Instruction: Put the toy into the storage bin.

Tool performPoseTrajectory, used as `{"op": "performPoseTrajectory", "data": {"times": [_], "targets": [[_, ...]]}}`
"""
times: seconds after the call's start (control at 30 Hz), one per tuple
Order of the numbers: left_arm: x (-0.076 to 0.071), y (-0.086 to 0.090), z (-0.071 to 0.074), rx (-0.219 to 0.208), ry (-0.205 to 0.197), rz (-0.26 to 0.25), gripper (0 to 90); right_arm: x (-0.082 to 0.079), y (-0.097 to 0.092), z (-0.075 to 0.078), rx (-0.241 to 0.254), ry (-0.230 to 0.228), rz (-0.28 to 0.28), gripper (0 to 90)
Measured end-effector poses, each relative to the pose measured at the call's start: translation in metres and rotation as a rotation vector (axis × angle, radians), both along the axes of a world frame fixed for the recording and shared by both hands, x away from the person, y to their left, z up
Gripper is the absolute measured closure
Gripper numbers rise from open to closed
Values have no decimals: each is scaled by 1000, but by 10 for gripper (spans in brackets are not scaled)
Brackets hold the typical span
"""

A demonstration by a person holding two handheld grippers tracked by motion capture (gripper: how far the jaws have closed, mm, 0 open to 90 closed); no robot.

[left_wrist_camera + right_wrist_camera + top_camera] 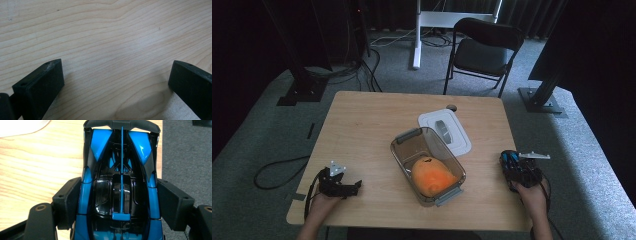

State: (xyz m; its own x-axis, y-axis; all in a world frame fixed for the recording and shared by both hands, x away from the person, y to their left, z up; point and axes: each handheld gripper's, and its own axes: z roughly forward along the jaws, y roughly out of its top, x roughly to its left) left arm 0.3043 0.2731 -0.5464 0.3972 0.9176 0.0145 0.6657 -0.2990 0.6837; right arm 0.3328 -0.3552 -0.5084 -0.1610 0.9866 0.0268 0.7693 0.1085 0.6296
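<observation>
From the high view, we've got the clear plastic tub with grey latches (428,165) sitting mid-worktop, and that's our landmark for everything. Inside it, toward its near end, there's a soft-looking orange lump (433,176). Touching the tub's far right corner is its white flat lid (447,131). Well to the right of the tub, close to the pale wooden worktop (362,130) edge, the right claw (511,161) has a glossy blue and black toy race car (510,160). Well to the left of the tub, the left claw (353,187) hovers low over bare wood.

Left gripper view: jaws stand wide apart with nothing between them, just wood grain under the left claw (116,80). Nothing risky here, it's too far from the tub to steady it.

Right gripper view: the right claw (120,205) is clamped on the toy car's (121,182) flanks, a pad on each side. The body is slick and tapered, so we reckon it could squirt forward out of the pads if we tilt it. The grey carpet floor (185,155) is right beside the car, so a slip there means a drop off the edge. And if the car goes into the tub, the orange lump hogs the near end, so we could jam it or shove the unsteadied tub.
</observation>
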Motion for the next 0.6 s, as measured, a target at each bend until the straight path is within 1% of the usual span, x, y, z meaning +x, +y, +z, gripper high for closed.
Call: {"op": "performPoseTrajectory", "data": {"times": [0.03,0.07,0.1,0.13,0.2,0.23,0.27,0.37,0.43,0.47,0.53,0.57,0.6], "targets": [[0,0,0,2,1,-1,5,1,1,4,15,-4,5,257],[0,0,0,2,1,-1,5,1,1,4,15,-4,5,257],[0,0,0,2,1,-1,5,1,4,9,7,-8,13,257],[0,0,0,1,1,-1,5,1,5,11,11,-7,19,257],[0,0,0,2,1,-1,5,1,8,15,7,-19,25,257],[0,0,0,2,1,-1,5,1,8,15,7,-19,25,257],[0,0,0,1,1,-1,5,2,9,17,8,-17,36,257],[0,0,0,2,1,-1,5,5,14,25,11,-35,45,257],[0,0,0,2,1,-1,5,5,14,25,11,-35,45,257],[0,0,0,2,1,-1,5,7,17,32,13,-46,60,257],[0,0,0,2,1,-1,5,8,18,36,32,-51,78,258],[0,0,0,2,1,-1,5,8,20,39,31,-60,75,258],[0,0,0,1,1,-1,5,8,21,41,18,-60,82,258]]}}
